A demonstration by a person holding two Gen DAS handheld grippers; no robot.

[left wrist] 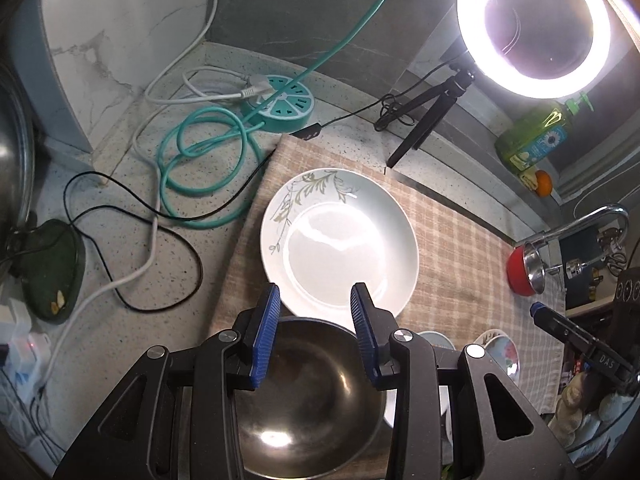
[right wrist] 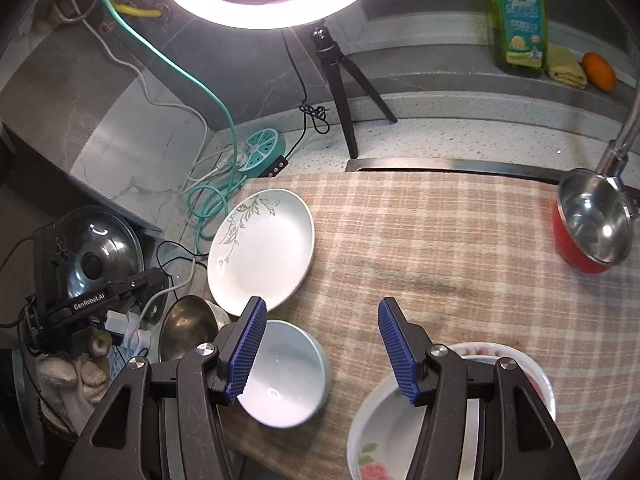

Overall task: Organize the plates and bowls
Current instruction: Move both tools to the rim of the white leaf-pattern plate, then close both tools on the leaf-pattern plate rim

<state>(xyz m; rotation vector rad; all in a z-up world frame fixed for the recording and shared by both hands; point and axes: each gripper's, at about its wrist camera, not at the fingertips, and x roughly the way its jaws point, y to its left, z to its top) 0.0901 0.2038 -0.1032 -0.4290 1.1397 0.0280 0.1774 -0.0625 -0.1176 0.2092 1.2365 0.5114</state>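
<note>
Left tongs (left wrist: 316,304): parted, empty, above the steel bowl (left wrist: 308,392).
Right tongs (right wrist: 322,320): wide apart, empty, over the checked cloth (right wrist: 440,248).
Plate (right wrist: 262,248): on the cloth's left edge.
White bowl (right wrist: 288,376): just beside the plate.
Floral bowl (right wrist: 384,420): near the right tongs.

"GenRobot.AI" on left claw (right wrist: 86,304) body; "DAS" on right claw (left wrist: 580,344) body.

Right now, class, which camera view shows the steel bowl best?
The left wrist view: the steel bowl fills the foreground beneath the open left tongs, its inside visible. The right wrist view shows only a small part of it at the left, behind the plate's edge.
</note>
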